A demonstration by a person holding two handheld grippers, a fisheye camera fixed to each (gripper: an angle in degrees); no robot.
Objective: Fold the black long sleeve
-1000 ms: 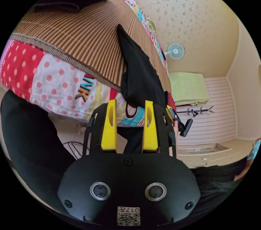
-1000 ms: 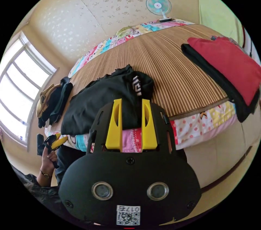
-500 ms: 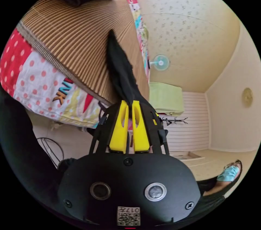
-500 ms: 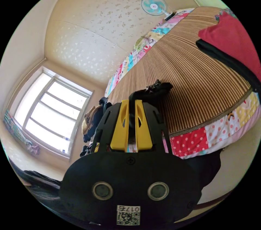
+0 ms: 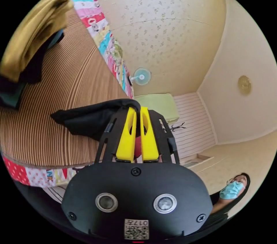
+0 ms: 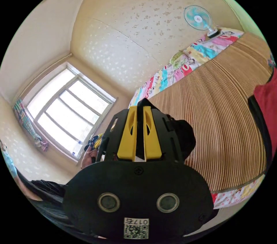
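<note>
The left gripper view looks from just past the near edge of the bed, low and rolled sideways, along the striped mat (image 5: 57,88) toward the far wall with the fan (image 5: 142,76). The right gripper view sits close over the same mat (image 6: 219,105), tilted upward, facing the far wall, the fan (image 6: 197,19) and the window (image 6: 66,108) on the left. Both views share the mat, the patchwork bedding (image 5: 98,33) and the fan.

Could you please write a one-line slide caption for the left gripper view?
Left gripper clamps the black long-sleeve garment above the brown striped bamboo mat.
</note>
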